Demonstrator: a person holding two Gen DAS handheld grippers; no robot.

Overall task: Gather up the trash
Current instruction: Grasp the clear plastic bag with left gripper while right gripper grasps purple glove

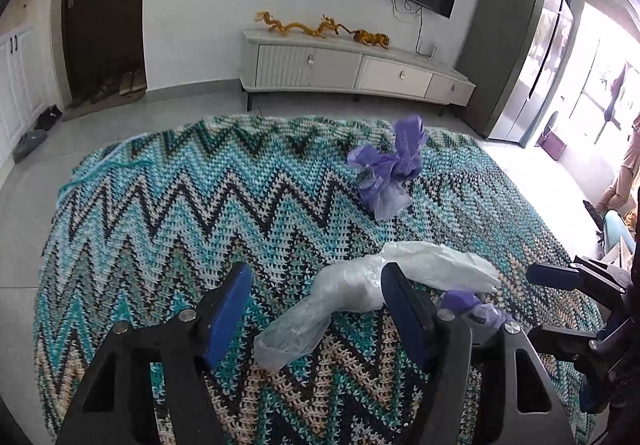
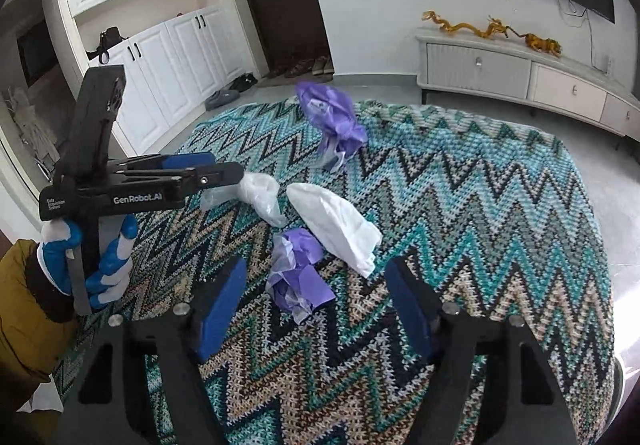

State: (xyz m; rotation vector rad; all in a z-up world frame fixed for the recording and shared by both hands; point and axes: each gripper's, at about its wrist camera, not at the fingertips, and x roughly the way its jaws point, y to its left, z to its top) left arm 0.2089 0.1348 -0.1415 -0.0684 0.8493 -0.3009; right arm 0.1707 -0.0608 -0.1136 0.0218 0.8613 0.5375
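Note:
Several pieces of trash lie on a zigzag knitted cloth (image 1: 160,205). In the left wrist view my left gripper (image 1: 315,273) is open, and a crumpled clear plastic bag (image 1: 340,293) lies between its fingers without being pinched. A white bag (image 1: 440,265) lies just beyond it, and a purple bag (image 1: 388,169) farther back. In the right wrist view my right gripper (image 2: 316,269) is open over a small purple wad (image 2: 298,277), its pads clear of it. The white bag (image 2: 336,229), clear bag (image 2: 260,197) and large purple bag (image 2: 332,121) lie beyond.
A gloved hand (image 2: 100,265) holds the left gripper (image 2: 220,173) at the left of the right wrist view. The right gripper (image 1: 534,303) shows at the right edge of the left wrist view. A TV cabinet (image 1: 352,69) and a fridge (image 1: 520,57) stand past the cloth.

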